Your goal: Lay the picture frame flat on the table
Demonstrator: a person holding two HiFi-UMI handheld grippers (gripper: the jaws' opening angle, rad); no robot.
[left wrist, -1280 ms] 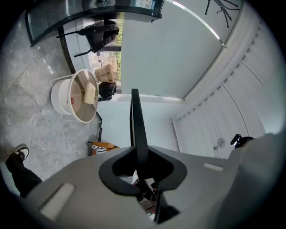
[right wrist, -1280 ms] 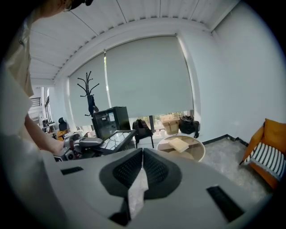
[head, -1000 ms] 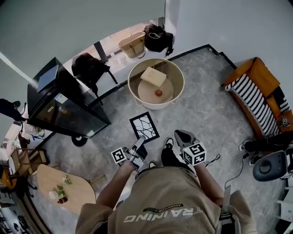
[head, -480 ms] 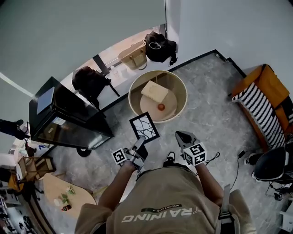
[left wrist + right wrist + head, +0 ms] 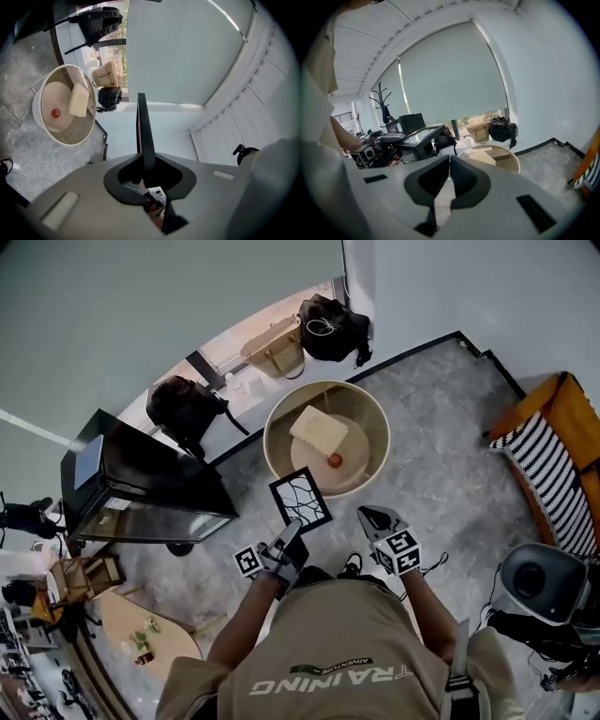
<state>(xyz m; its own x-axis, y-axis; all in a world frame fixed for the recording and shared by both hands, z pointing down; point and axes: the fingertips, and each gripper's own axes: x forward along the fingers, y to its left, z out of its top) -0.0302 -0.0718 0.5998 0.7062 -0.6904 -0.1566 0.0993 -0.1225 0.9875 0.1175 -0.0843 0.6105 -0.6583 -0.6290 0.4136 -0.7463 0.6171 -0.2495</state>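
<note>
Left gripper point(image 5: 287, 538): jaws narrowly parted, pinching the lower edge of the picture frame point(image 5: 300, 501). In the left gripper view the frame point(image 5: 142, 126) stands edge-on between the pads. Bare forearm reaches up from lower centre of the head view.

Right gripper point(image 5: 367, 515): jaws pressed together, tips meeting, nothing between them point(image 5: 449, 159). Held just right of centre, marker cube up.

Picture frame: mid-frame, aloft, just below the round table point(image 5: 272, 432), not on it.
</note>
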